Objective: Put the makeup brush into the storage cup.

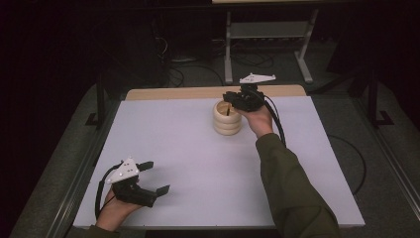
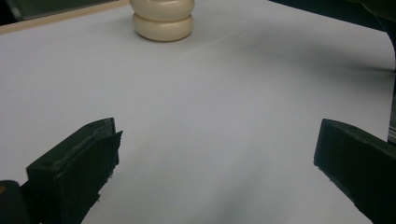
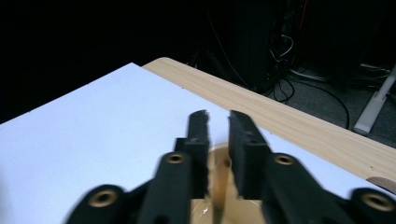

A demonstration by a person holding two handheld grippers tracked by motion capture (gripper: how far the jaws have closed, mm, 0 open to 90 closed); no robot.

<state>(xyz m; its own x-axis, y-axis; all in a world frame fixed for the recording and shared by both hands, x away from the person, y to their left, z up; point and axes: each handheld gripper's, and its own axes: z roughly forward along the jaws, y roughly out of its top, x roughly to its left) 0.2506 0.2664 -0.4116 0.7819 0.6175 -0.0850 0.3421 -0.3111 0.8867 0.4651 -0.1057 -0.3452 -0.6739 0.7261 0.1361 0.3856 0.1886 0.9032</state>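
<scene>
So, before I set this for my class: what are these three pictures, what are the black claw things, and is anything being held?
A person sits at a white table holding a hand-worked two-jaw gripper in each hand. One picture looks down from above; the other two come from cameras riding on each gripper. The left gripper rests near the person, jaws wide apart, holding nothing. The right gripper is at the top of a stack of cream rings near the far edge. Its jaws are nearly together around something thin in the stack's centre; whether they actually grip it cannot be told.
</scene>
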